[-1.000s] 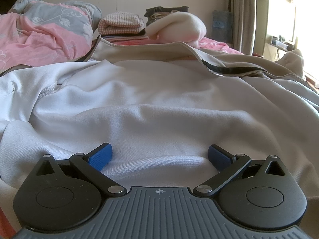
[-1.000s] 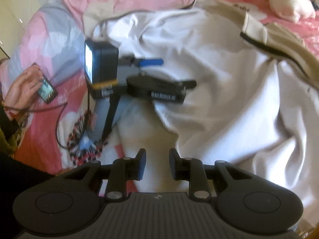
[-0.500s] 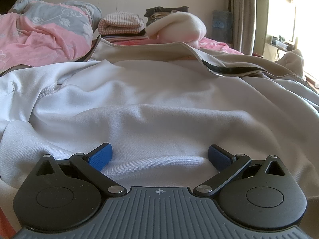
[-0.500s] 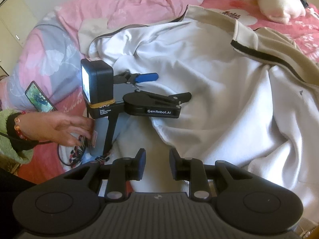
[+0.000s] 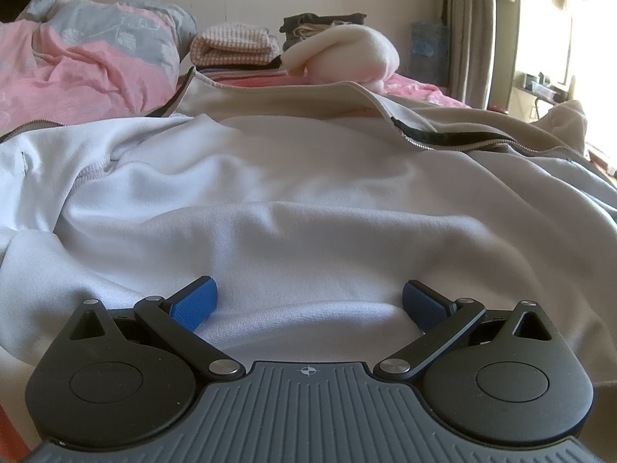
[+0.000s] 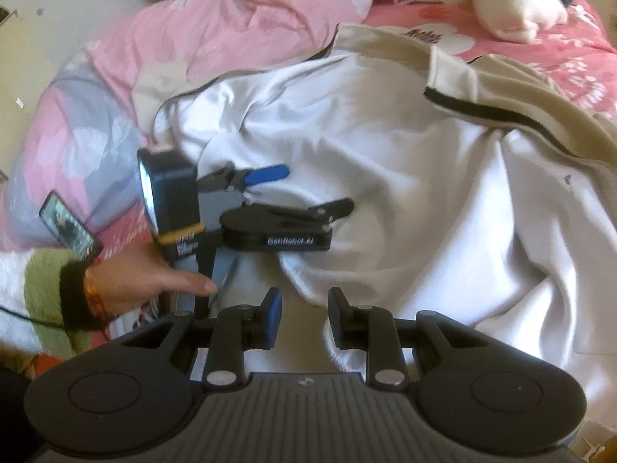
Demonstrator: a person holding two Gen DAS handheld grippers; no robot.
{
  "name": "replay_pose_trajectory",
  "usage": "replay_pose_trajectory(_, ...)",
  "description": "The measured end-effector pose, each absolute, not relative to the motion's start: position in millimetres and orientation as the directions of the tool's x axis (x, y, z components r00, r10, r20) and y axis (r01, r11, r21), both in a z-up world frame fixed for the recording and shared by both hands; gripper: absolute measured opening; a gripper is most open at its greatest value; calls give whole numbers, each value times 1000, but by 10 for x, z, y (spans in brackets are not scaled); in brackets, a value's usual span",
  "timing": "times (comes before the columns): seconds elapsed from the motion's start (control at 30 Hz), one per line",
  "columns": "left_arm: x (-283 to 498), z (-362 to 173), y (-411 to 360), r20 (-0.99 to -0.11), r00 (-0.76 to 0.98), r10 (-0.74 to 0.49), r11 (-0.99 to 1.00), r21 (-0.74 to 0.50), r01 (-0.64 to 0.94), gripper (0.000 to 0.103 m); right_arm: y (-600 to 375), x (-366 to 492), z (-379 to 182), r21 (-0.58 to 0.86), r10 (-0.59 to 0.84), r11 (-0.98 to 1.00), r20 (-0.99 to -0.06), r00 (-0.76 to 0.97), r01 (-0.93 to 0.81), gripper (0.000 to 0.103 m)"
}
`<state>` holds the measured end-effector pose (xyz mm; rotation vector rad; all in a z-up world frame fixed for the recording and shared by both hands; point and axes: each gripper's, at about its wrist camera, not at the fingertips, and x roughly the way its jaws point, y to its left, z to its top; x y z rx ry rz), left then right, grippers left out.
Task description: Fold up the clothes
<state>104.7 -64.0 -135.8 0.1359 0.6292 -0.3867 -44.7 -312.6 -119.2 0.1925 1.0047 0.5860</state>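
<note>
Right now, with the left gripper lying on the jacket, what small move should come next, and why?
Probably close the hand around the left gripper's handle and lift it. It lies unheld on the white jacket, jaws wide open on nothing, with the fingertips just at its handle. The right gripper hovers over the hem, jaws apart and empty; folding likely needs both.
</note>
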Motion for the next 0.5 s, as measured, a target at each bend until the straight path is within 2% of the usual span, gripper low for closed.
replay_pose_trajectory(0.2, 1085, -1314, -564, -603, 714, -355, 910, -49, 411, 103, -3129, -443, -1098, 442, 552, 833, -706, 444, -331, 28)
replay_pose_trajectory(0.33, 1067, -1148, -397, -640, 639, -426, 879, -123, 461, 103, -3048, -521, -975, 392, 540, 836, -708, 455, -384, 28)
replay_pose_trajectory(0.5, 868, -694, 255, -658, 646, -387, 913, -177, 367, 103, -2830, -569, -797, 328, 561, 806, -688, 461, -492, 36)
